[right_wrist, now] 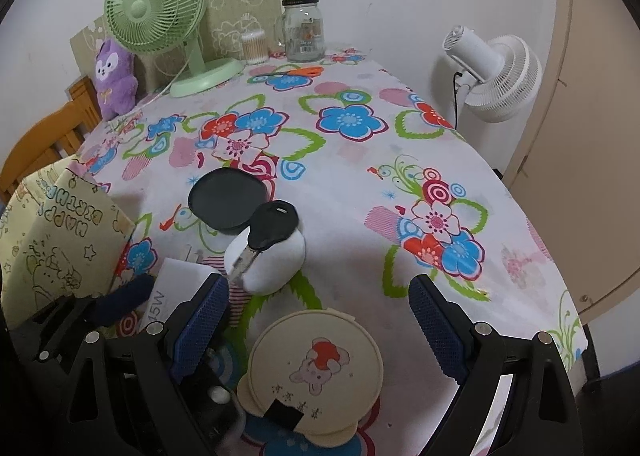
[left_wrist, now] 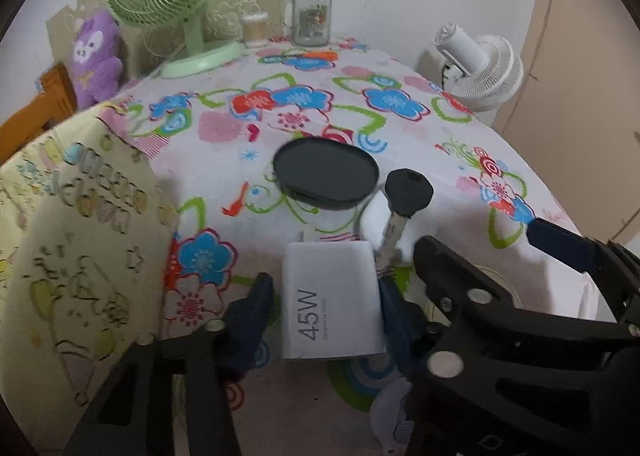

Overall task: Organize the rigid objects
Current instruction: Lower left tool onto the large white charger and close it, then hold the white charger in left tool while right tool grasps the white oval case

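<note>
Left gripper clamps one white 45W charger at lower centre of the left view, pads on both sides. Right gripper spread wide, holding nothing, over one round cream lid. One key lies across one white oval case, touching one black oval lid. One yellow bag at left edge. Two fans: green fan, white fan. Floral tablecloth bare at right.
</note>
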`<state>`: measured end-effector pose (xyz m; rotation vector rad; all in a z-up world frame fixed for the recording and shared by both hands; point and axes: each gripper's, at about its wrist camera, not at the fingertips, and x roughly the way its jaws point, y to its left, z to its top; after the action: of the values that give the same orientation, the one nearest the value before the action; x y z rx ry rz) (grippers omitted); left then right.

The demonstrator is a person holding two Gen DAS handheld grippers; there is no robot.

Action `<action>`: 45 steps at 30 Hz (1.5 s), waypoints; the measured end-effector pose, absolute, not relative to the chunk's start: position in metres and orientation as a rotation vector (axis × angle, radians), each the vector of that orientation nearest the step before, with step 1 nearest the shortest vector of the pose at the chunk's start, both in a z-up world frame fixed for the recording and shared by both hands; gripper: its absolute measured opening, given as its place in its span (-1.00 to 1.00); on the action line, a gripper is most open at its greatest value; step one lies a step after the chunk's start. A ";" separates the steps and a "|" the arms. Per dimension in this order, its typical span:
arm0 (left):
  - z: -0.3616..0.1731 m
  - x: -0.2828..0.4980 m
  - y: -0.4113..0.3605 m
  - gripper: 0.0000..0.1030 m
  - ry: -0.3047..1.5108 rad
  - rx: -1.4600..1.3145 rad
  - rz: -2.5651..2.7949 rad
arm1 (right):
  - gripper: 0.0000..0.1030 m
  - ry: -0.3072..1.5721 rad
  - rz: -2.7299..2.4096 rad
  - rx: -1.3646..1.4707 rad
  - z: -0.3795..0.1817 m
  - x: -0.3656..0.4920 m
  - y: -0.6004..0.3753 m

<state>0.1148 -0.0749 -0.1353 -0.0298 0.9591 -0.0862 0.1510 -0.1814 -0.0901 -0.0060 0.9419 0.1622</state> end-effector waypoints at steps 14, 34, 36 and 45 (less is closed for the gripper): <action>-0.136 0.122 -0.071 -0.04 0.945 -0.024 -0.085 | 0.82 0.948 0.179 -0.027 -0.099 0.172 -0.167; -0.140 0.137 -0.065 -0.07 0.939 -0.018 -0.070 | -0.04 0.963 0.212 0.088 -0.109 0.198 -0.162; -0.140 0.137 -0.065 -0.07 0.939 -0.017 -0.068 | -0.12 0.957 0.201 0.077 -0.107 0.196 -0.160; -0.139 0.131 -0.065 -0.07 0.948 -0.023 -0.085 | -0.22 0.928 0.157 0.044 -0.100 0.183 -0.160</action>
<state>0.1305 -0.0649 -0.1386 -0.0233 0.9476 -0.0848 0.1829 -0.1597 -0.1005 0.0439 0.9275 0.1572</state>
